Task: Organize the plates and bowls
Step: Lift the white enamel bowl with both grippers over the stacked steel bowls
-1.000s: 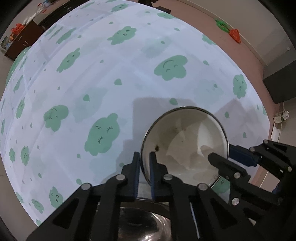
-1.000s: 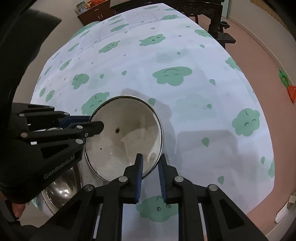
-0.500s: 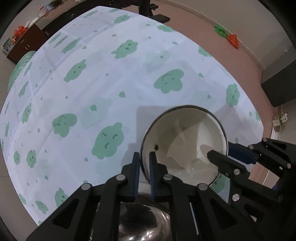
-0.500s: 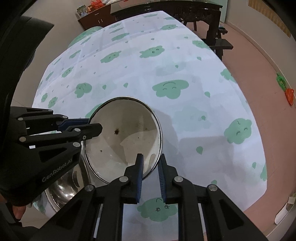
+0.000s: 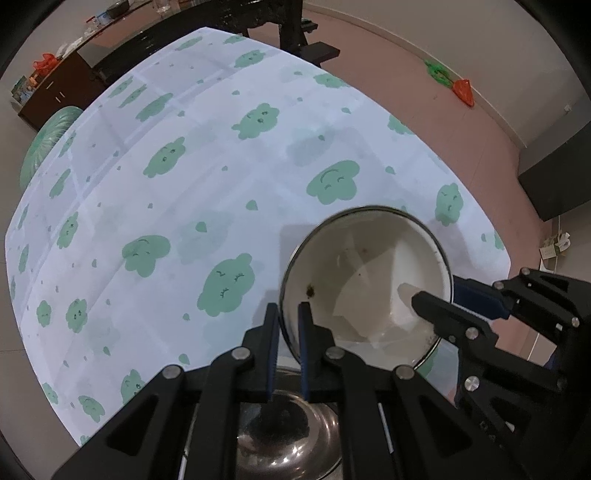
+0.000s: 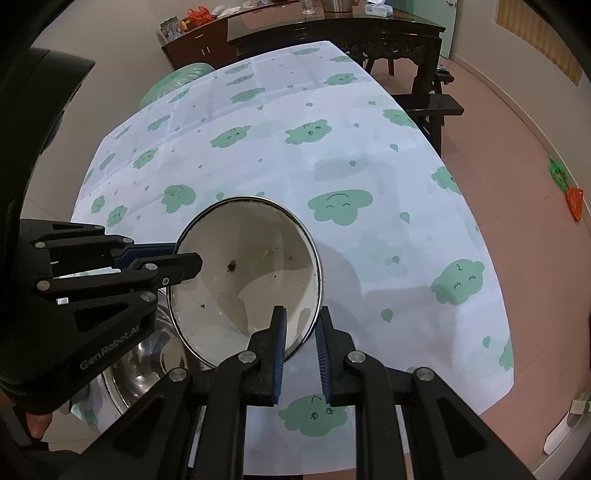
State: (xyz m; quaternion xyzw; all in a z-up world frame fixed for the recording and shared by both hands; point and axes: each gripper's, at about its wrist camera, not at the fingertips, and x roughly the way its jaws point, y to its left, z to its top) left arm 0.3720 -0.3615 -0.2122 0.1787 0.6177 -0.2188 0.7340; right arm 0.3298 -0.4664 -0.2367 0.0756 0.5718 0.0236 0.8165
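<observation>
A white enamel bowl [image 5: 369, 284] with a dark metal rim is hanging tilted above the cloud-print tablecloth [image 5: 207, 184], its stained inside showing brown specks. Its rim is sitting pinched at opposite edges, at 7 and 4 o'clock in the left wrist view. A shiny steel bowl [image 5: 291, 435] is sitting below it, toward 6 o'clock.

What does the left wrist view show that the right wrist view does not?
Only the left wrist view shows the dark cabinet against the wall on the right. Only the right wrist view shows the dark wooden table and bench beyond the tablecloth. Both show the white enamel bowl pinched at its rim by the left gripper and the right gripper, the steel bowl beneath it, the cloud-print tablecloth and the orange bag on the floor.
</observation>
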